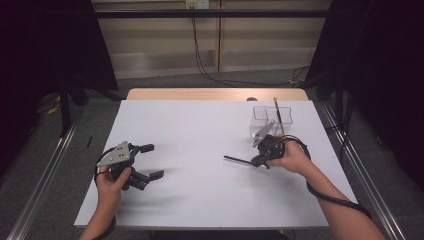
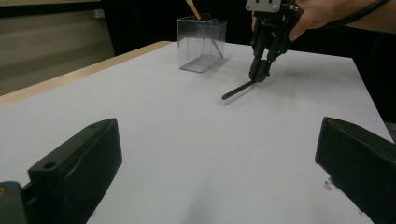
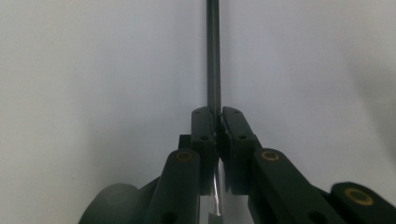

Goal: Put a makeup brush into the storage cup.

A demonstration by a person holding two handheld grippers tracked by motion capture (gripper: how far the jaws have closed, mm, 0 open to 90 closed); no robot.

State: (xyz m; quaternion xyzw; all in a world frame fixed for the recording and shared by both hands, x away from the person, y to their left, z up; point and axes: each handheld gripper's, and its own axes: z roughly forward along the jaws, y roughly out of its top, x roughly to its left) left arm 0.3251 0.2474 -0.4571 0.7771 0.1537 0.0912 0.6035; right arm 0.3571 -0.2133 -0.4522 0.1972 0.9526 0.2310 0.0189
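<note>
A thin black rod [image 1: 239, 160] lies low over the white table [image 1: 200, 200], one end clamped in my right gripper [image 1: 258, 161], which is shut on it. In the right gripper view the rod [image 3: 213, 56] runs straight out from between the pressed pads of the right gripper [image 3: 217, 116]. From the left gripper view, the right gripper [image 2: 259, 74] points down with the rod [image 2: 238, 90] slanting to the table. My left gripper [image 1: 154, 161] rests at the left of the table, open, with nothing between its fingers [image 2: 79, 163].
A clear two-part plastic box [image 1: 270, 120] stands at the back right, just behind the right hand, with a wooden-handled stick [image 1: 276, 111] leaning in it. The box [image 2: 201, 44] is also in the left gripper view. Metal rails run along both sides of the table.
</note>
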